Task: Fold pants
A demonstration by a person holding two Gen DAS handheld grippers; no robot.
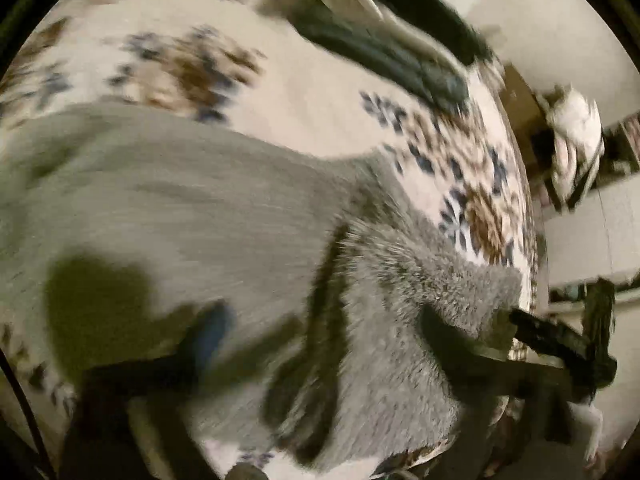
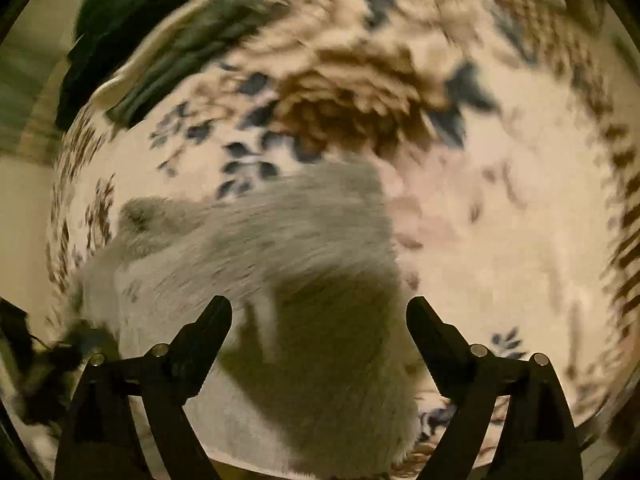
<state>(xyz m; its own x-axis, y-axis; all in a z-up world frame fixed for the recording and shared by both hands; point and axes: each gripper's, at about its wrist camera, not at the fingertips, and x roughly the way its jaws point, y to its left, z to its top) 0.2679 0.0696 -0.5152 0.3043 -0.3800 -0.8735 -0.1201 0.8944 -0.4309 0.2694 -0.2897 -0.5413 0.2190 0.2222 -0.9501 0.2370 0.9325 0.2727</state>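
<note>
Lower centre, right view: right gripper (image 2: 319, 320) fingers wide apart, empty, above fuzzy grey pants (image 2: 256, 240) on floral bedspread (image 2: 500, 240); bare spread at frame right. Left gripper (image 1: 360, 320) blurred, spread wide, nothing gripped.

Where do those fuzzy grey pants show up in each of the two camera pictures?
Left wrist view: the grey pants fill the left and lower middle.
Right wrist view: the grey pants lie in the lower middle, reaching down between the open fingers.
Shared landmark: the pile of dark clothes on the flowered bedspread.
</note>
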